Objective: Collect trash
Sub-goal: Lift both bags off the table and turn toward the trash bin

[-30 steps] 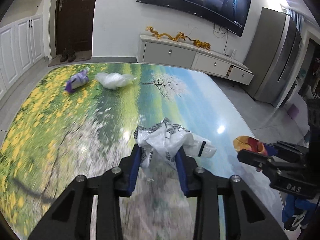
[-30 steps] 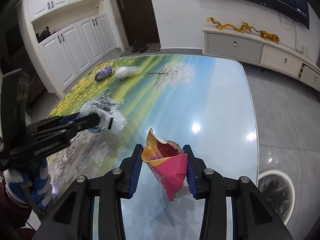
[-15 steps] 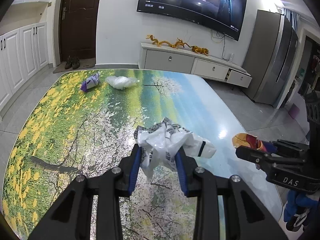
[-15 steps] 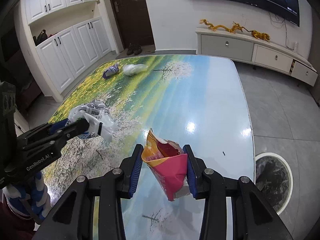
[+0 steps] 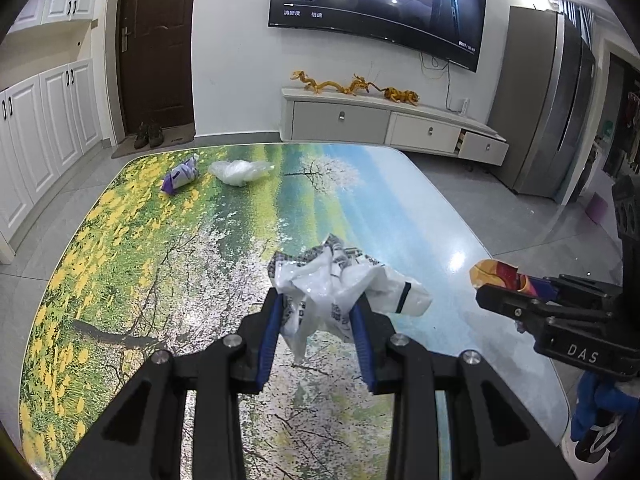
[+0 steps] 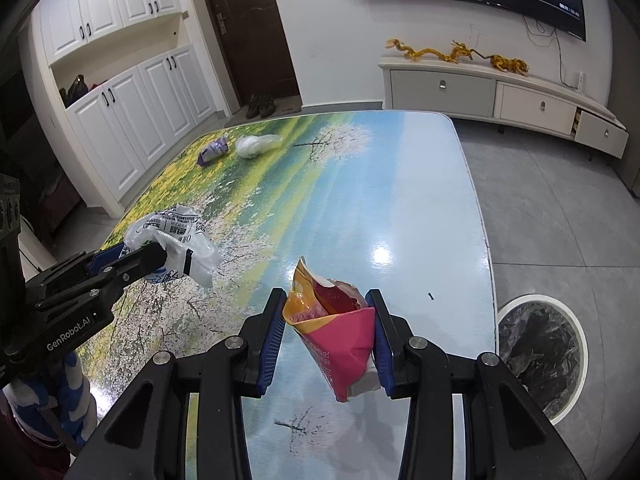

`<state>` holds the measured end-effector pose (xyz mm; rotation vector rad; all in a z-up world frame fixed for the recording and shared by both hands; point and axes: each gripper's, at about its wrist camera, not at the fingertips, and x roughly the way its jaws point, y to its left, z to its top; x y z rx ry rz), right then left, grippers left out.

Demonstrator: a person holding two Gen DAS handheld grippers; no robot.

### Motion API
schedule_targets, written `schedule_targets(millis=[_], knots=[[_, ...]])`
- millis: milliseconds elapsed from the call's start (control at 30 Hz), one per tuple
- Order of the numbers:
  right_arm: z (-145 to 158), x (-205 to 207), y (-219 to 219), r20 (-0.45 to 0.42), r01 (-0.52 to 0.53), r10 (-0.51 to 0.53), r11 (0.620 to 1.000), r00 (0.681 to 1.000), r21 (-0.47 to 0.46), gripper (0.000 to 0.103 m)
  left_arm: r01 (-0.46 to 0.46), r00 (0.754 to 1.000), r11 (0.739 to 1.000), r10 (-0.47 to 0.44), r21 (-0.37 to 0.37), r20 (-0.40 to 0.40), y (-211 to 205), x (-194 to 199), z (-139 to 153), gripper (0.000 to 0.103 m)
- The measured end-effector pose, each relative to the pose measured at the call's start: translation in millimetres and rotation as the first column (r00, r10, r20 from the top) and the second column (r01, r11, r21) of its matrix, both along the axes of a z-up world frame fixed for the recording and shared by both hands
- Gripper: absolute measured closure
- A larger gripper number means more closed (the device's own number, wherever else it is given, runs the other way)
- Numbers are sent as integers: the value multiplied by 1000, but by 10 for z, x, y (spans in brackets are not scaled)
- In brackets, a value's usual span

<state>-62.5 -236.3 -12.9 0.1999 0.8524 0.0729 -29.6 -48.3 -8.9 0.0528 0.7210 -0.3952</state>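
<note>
Trash is clamped in both tools and carried clear of the table (image 6: 420, 200), presumably so neither piece drags on the way to the lined bin (image 6: 538, 356) on the floor at the near right. The left gripper (image 5: 318, 320) is narrowed onto a crumpled white wrapper (image 5: 340, 288); the right gripper (image 6: 330, 328) squeezes a torn pink snack bag (image 6: 340, 332). Far left on the glossy landscape-print top lie a purple wrapper (image 5: 180, 176) and a clear plastic bag (image 5: 238, 171), uncollected. Beyond stand white cupboards, a dark door and a wall-mounted television.

Crumpled white wrapper (image 5: 336, 292) — pink packet (image 6: 340, 332) — aloft
</note>
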Motion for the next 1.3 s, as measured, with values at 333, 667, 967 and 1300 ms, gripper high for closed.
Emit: schedule_targets(millis=[333, 667, 967, 1300], knots=[[-32, -66, -152, 29, 9, -10, 999, 1000, 42, 63, 12, 1000, 997, -12, 76, 0, -264, -28, 20, 71], [-62, -159, -554, 64, 73, -80, 991, 995, 108, 63, 51, 999, 987, -53, 151, 6, -647, -42, 71, 71], [-142, -390, -1190, 69, 231, -241, 965, 968, 125, 63, 203, 979, 960, -206, 192, -7, -1398, -46, 70, 71], [-476, -597, -2064, 0, 444, -448, 886, 894, 134, 63, 406, 913, 898, -392, 168, -110, -2411, 47, -95, 70]])
